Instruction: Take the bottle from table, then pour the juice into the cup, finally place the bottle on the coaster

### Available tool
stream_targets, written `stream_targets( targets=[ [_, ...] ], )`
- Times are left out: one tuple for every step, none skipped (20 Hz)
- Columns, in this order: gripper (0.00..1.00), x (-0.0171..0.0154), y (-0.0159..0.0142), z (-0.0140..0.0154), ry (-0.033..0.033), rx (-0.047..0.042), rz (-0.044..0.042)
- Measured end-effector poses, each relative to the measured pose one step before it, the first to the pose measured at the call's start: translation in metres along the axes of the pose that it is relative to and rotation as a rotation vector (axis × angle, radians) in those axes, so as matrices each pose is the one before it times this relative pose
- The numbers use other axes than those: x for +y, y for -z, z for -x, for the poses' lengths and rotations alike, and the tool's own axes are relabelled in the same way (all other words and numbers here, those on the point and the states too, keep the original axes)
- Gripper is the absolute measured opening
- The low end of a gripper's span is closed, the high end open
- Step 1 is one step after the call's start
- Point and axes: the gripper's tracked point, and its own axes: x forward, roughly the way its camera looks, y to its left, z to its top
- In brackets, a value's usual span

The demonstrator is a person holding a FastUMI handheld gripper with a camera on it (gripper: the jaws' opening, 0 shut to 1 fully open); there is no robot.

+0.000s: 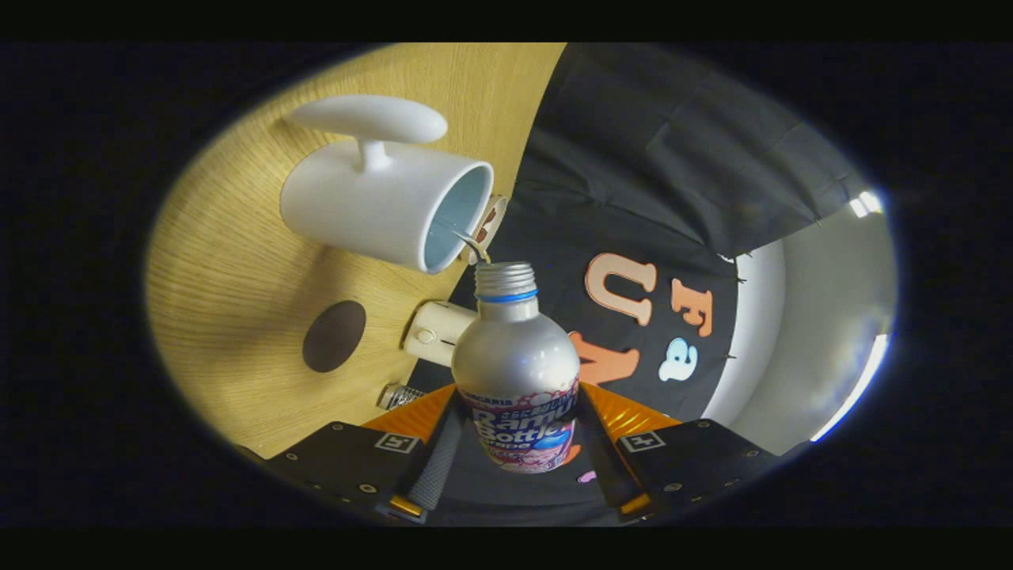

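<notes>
A silver bottle (518,364) with a printed label and an open threaded neck sits between my fingers, and my gripper (518,447) is shut on its lower body. The whole view is rolled over, so the bottle is tipped toward the white cup (380,198), which stands on the wooden table (229,285) just beyond the bottle's mouth. A thin stream of juice (475,245) runs from the neck over the cup's rim into its pale blue inside. The dark round coaster (334,336) lies on the table beside the cup, closer to my fingers.
A small white device (435,331) sits at the table's edge next to the bottle, and a little ribbed silver cap (400,394) lies near it. Another small object (492,222) peeks out behind the cup's rim. The booth's black cloth wall (649,174) hangs beyond the table.
</notes>
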Motion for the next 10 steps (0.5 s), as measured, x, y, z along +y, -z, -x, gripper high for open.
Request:
stream_targets(
  targets=[
    [0.77, -0.00216, -0.00112, -0.00042, 0.00265, -0.00323, 0.00713],
    [0.77, -0.00111, -0.00106, -0.00055, 0.00369, -0.00362, 0.00785],
    [0.77, -0.00037, -0.00109, -0.00015, 0.00188, -0.00116, 0.00495],
    [0.77, -0.00007, -0.00092, -0.00109, 0.00182, -0.00208, 0.00136],
    [0.77, -0.00093, 0.00198, -0.00007, 0.00121, -0.00043, 0.00188],
    [0.77, -0.00210, 0.00011, -0.00009, 0.00107, -0.00356, 0.00359],
    [0.77, -0.00265, -0.00091, -0.00078, 0.00476, -0.00110, 0.00693],
    [0.77, -0.00102, -0.00025, -0.00053, 0.00082, -0.00324, 0.00669],
    [0.77, -0.00154, -0.00014, -0.00046, 0.00156, -0.00227, 0.00461],
    [0.77, -0.00026, -0.00032, -0.00137, -0.00025, -0.00258, 0.00381]
  ],
)
